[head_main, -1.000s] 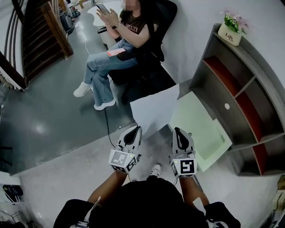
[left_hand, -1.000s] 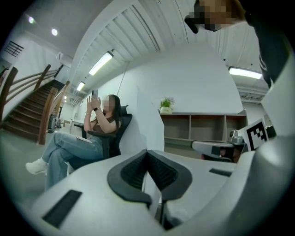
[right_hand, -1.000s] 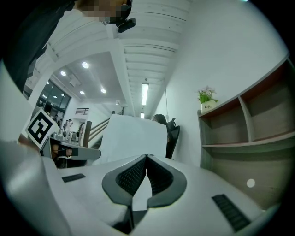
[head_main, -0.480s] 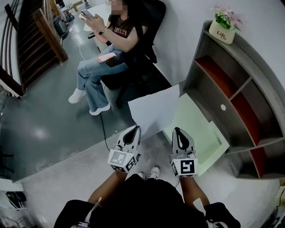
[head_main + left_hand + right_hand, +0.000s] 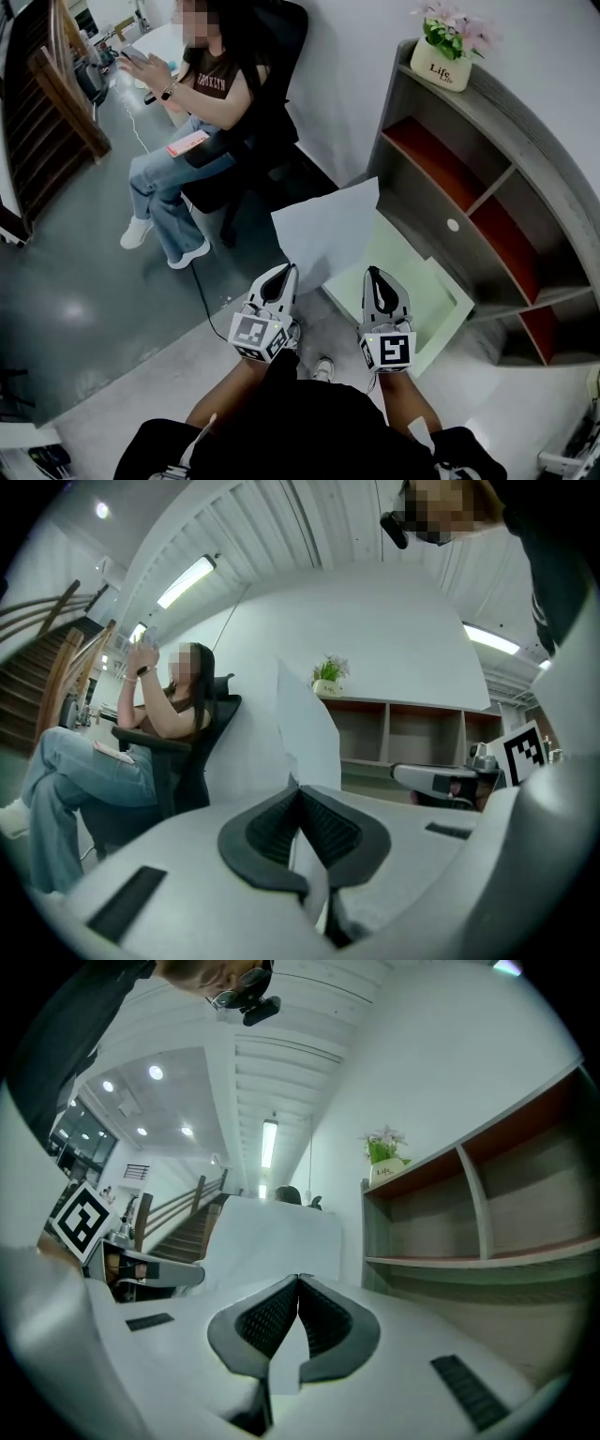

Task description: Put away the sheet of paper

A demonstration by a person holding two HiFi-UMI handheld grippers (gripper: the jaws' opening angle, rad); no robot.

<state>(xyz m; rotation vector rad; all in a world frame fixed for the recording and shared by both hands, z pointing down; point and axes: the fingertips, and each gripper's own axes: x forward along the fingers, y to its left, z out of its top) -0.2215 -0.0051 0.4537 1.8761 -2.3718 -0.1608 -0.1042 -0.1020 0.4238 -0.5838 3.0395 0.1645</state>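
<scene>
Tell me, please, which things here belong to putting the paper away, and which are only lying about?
For the job:
- paper, held by the left gripper and the right gripper, both shut on its near edge
- green tray below it, probably where the paper goes

Just there:
- shelf
- plant pot
- seated person
- chair
- cable on the floor

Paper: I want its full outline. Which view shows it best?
Head view: nearly the whole paper shows. Left gripper view shows it edge-on between shut jaws; right gripper view shows one face.
</scene>
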